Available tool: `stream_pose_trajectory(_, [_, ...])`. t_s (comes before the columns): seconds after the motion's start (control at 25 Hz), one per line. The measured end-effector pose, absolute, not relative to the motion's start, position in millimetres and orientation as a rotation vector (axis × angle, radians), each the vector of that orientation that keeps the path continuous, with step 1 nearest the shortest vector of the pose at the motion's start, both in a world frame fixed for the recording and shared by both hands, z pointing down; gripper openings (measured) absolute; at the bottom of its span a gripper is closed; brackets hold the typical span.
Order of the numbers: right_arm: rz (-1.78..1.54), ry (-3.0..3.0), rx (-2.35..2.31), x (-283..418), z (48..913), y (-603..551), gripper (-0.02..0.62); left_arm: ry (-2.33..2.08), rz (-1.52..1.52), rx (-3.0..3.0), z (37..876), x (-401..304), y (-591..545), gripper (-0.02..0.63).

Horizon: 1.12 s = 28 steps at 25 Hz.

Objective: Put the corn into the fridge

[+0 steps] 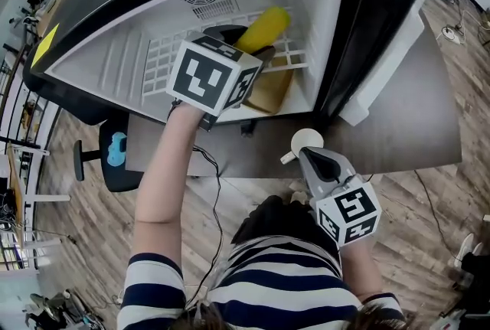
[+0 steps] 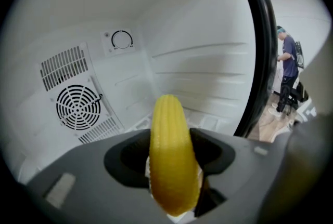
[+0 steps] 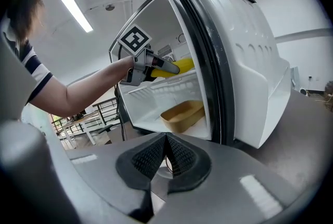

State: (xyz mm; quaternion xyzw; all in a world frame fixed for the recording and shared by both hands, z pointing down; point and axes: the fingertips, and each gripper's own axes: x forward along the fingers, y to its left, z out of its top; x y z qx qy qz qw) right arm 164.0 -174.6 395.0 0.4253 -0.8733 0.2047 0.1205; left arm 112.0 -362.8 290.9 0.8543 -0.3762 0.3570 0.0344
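Observation:
A yellow corn cob (image 1: 264,29) sticks out from my left gripper (image 1: 249,53), which is shut on it inside the open fridge (image 1: 122,53), above the white wire shelf (image 1: 164,53). In the left gripper view the corn (image 2: 170,155) points at the fridge's white back wall. From the right gripper view the corn (image 3: 177,66) and the left gripper (image 3: 154,64) show at shelf height inside the fridge (image 3: 156,98). My right gripper (image 1: 315,158) is shut and empty, outside the fridge over the dark table (image 1: 398,129), its jaws closed together (image 3: 165,158).
A tan oval container (image 1: 269,89) lies on the fridge floor under the shelf. The fridge door (image 1: 390,22) stands open at the right. A round fan grille (image 2: 78,107) sits on the back wall. A white round object (image 1: 306,141) rests by the right gripper. A person (image 2: 287,69) stands far off.

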Motion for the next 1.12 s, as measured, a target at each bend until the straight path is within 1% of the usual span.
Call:
stream_pose_trajectory(0.28, [0.604, -2.549, 1.242, 166, 398, -174, -0.005, -1.149, 1.142, 2.643, 296, 112, -366, 0.000])
stream_pose_trajectory(0.72, [0.625, -2.549, 1.253, 167, 400, -169, -0.005, -1.320, 1.161, 2.749, 286, 108, -367, 0.000])
stream_pose_trajectory(1.12, [0.610, -2.540, 1.282, 160, 397, -161, -0.005, -1.423, 0.938, 2.861, 258, 99, -352, 0.000])
